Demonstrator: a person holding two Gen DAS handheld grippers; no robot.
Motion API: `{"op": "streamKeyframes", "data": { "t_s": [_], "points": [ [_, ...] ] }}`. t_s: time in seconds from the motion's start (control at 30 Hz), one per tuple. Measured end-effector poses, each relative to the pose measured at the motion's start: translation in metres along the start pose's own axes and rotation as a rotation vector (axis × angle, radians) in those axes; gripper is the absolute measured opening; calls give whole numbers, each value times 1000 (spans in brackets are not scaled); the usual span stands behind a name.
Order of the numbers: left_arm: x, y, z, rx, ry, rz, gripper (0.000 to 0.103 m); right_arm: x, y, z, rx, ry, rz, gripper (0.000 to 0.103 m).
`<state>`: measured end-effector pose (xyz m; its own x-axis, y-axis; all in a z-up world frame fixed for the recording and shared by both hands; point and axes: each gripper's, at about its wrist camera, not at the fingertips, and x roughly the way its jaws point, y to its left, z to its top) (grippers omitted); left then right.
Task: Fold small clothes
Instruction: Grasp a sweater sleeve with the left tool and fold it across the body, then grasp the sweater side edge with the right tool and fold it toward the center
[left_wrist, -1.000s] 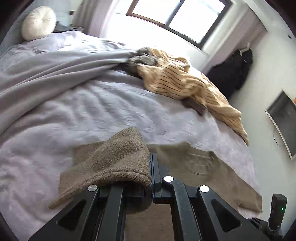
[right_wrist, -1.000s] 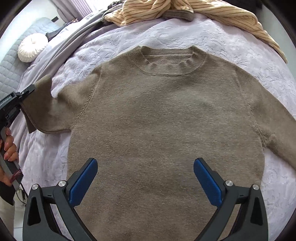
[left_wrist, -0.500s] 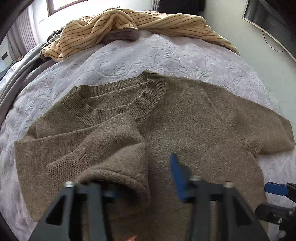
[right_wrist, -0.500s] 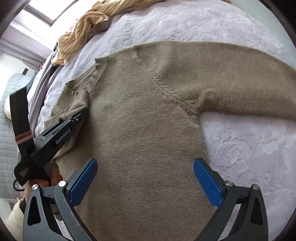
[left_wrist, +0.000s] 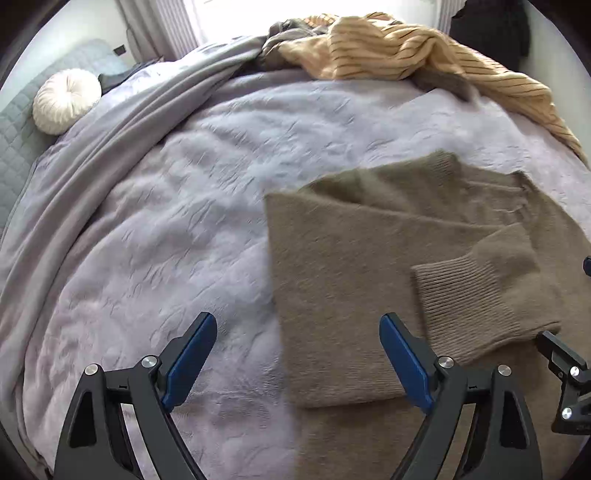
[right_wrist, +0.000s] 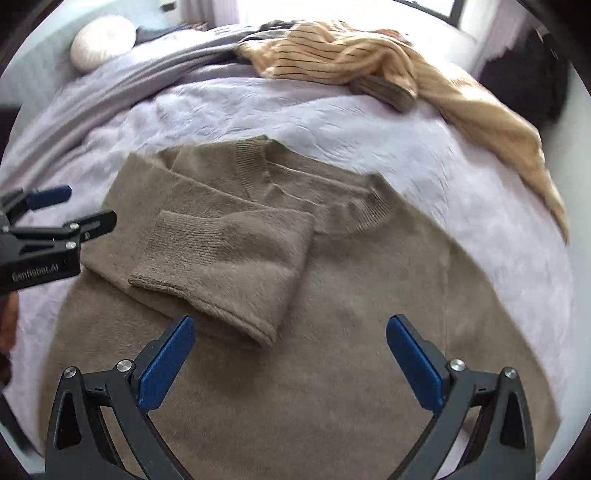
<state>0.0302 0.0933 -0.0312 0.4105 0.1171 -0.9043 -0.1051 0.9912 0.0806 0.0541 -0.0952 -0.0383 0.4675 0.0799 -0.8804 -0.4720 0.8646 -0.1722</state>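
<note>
A taupe knit sweater (right_wrist: 351, 314) lies flat on the lilac bedspread (right_wrist: 424, 155). One sleeve (right_wrist: 229, 262) is folded across its chest, with the ribbed cuff (left_wrist: 476, 299) lying on top. My left gripper (left_wrist: 297, 356) hovers over the folded side edge of the sweater. Its jaws are opening and its blue pads (left_wrist: 192, 352) touch nothing. It also shows at the left edge of the right wrist view as the left gripper (right_wrist: 81, 206). My right gripper (right_wrist: 291, 360) stands open above the sweater's body, just below the folded sleeve, with nothing gripped.
A yellow striped garment (right_wrist: 369, 62) lies bunched at the far side of the bed beside a grey blanket (left_wrist: 122, 122). A round white cushion (left_wrist: 64, 99) sits by the headboard. Dark clothes (right_wrist: 524, 85) hang at the far right. The bedspread left of the sweater is bare.
My left gripper let go of the sleeve, which now lies folded over the chest, then opened wide and drew back to the sweater's left side. The right gripper stayed open while shifting over the sweater.
</note>
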Motion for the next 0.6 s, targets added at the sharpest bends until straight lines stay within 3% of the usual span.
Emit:
{"op": "streamKeyframes", "data": {
  "t_s": [0.07, 0.1, 0.13, 0.17, 0.3, 0.43, 0.47, 0.53, 0.57, 0.6],
  "points": [
    [14, 8, -5, -21, 32, 1, 90, 22, 23, 10, -114, 31, -57, 84],
    [18, 9, -8, -26, 37, -3, 90, 30, 29, 12, -145, 50, -78, 55],
    [21, 9, -9, -28, 39, -7, 90, 38, 29, 14, -149, 65, -73, 18],
    [22, 9, -11, -28, 37, -4, 90, 40, 23, 17, -107, 69, -43, 10],
    [24, 8, -13, -24, 33, -10, 90, 20, -47, 5, 319, -8, 160, 8],
    [26, 9, -8, -19, 42, -22, 90, 36, -132, -67, 912, -36, 467, 8],
    [25, 10, -8, -18, 44, -26, 90, 41, -141, -83, 993, -26, 508, 11],
    [24, 13, -5, -18, 40, -24, 90, 38, -146, -94, 990, 0, 461, 13],
    [23, 14, -4, -13, 36, -17, 90, 28, -138, -87, 886, -8, 408, 14],
    [23, 14, -4, -8, 35, -13, 90, 16, -124, -77, 750, -27, 360, 24]
  ]
}}
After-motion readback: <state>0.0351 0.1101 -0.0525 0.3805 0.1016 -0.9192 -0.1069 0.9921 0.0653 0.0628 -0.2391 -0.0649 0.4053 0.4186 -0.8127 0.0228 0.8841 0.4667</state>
